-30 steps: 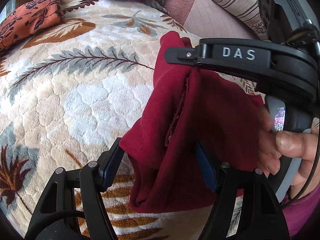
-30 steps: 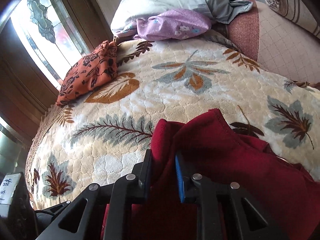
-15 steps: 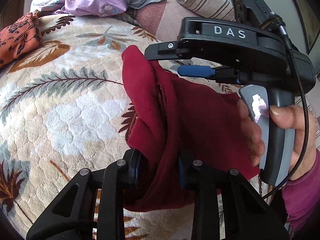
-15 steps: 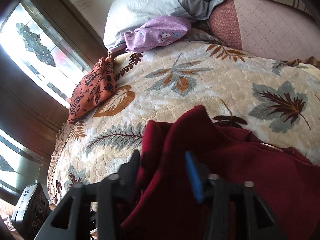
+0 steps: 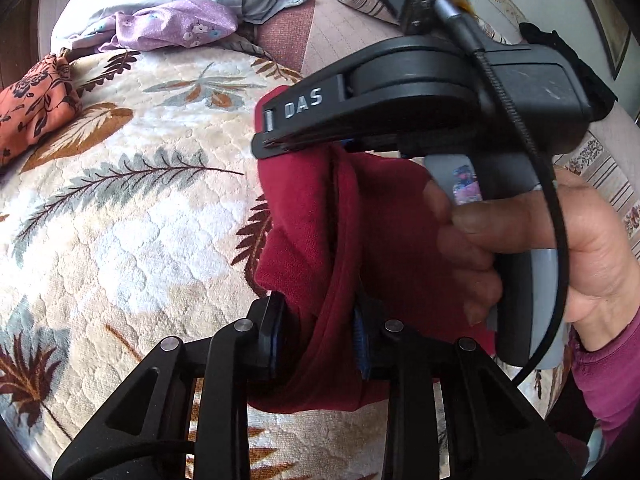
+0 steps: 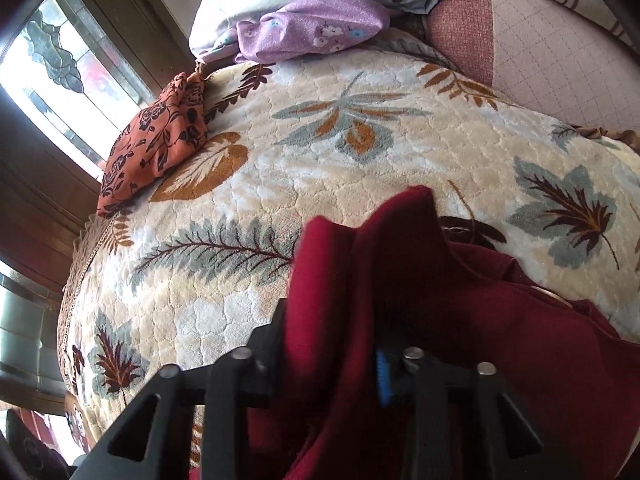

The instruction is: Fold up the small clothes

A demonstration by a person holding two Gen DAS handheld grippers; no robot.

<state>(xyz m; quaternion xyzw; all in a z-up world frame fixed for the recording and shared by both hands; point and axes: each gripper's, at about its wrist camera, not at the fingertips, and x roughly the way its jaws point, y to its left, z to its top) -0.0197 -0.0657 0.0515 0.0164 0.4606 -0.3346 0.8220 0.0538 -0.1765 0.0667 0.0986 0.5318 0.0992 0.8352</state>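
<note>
Red garment (image 5: 320, 248) between both grippers

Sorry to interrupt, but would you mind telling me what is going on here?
A person is folding a dark red garment over a leaf-patterned blanket, holding a claw in each hand. The left claw is clamped on a bunched fold. The right claw is closing on another part of the cloth, which sits between its fingers. Other clothes lie further back.
</note>
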